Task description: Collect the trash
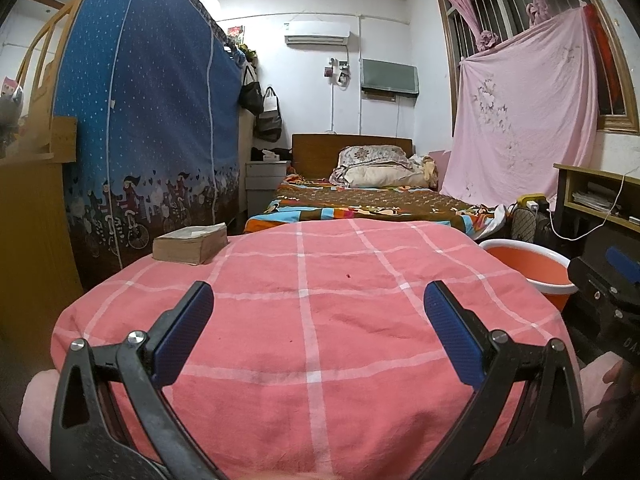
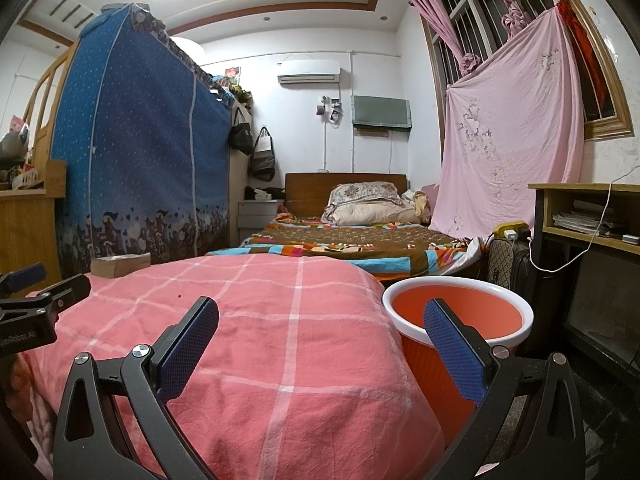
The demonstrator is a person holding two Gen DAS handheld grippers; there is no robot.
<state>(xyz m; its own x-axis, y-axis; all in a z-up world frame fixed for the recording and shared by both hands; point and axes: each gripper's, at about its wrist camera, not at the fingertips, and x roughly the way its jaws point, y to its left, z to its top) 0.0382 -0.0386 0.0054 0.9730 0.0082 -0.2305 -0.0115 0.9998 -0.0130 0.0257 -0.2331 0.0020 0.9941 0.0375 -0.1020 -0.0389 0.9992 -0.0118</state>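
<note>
My left gripper (image 1: 319, 294) is open over a surface covered by a pink checked cloth (image 1: 320, 320), nothing between its blue pads. My right gripper (image 2: 320, 312) is open too, at the cloth's (image 2: 248, 340) right edge, its right finger in front of an orange bin (image 2: 460, 312) with a white rim that stands on the floor beside the cloth. The bin (image 1: 532, 268) shows at the right in the left wrist view. A tiny dark red speck (image 1: 349, 276) lies on the cloth ahead of the left gripper; the same speck (image 2: 179, 296) is left of the right gripper.
A thick worn book (image 1: 190, 242) rests on the cloth's far left corner. A blue fabric wardrobe (image 1: 140, 140) stands left, a bed (image 1: 360, 200) with a patterned cover behind, a wooden desk (image 2: 592, 220) with a white cable on the right, a suitcase (image 2: 508, 264) beside the bin.
</note>
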